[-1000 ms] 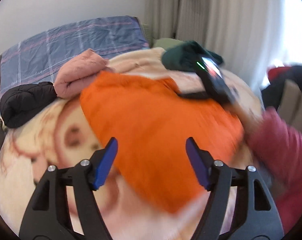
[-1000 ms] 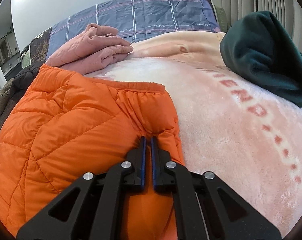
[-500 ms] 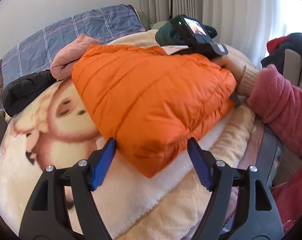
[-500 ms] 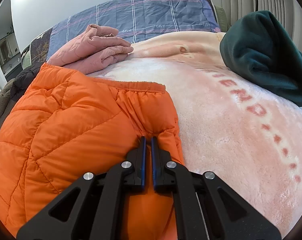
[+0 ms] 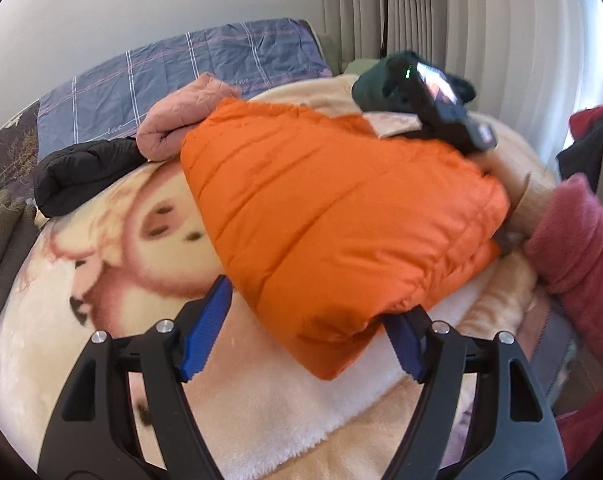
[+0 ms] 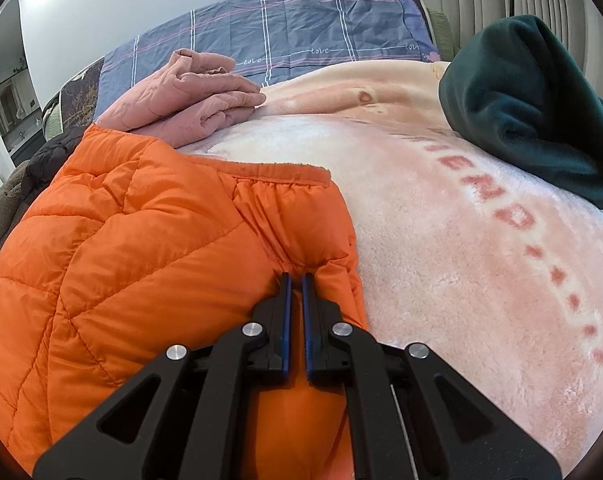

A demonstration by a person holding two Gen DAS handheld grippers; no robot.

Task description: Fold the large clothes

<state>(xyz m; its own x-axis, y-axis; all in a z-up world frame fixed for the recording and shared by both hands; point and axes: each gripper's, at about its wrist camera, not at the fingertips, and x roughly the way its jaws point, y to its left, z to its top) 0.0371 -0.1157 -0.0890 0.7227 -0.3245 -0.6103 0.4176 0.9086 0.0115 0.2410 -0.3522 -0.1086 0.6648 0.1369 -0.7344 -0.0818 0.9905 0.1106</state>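
The orange puffer jacket (image 5: pixel 341 216) lies folded into a thick bundle on the plush blanket (image 6: pixel 461 240) that covers the bed, nearer the left side as the right wrist camera sees it, with its elastic hem toward the far end. The right gripper (image 6: pixel 296 280) has its jaws drawn almost together on a pinch of the jacket's right edge — the fabric puckers into the narrow gap between the blue pads, so it reads as a hold that pins that side in place while the other hand works. In the left wrist view this same gripper (image 5: pixel 445 108) sits at the far right of the bundle, the person's sleeve (image 5: pixel 577 236) reaching in behind it.

The left gripper (image 5: pixel 305 320) has its jaws wide and nothing pressed between them; the near corner of the jacket hangs into the gap, the right pad tucked under its edge. That placement suggests a coming grasp on this free corner — likely to lift it across for another fold or to square the bundle.

Other garments sit out of the way: a pink one (image 6: pixel 189 100) and a black one (image 5: pixel 85 172) at the far left, a dark green one (image 6: pixel 529 108) at the far right
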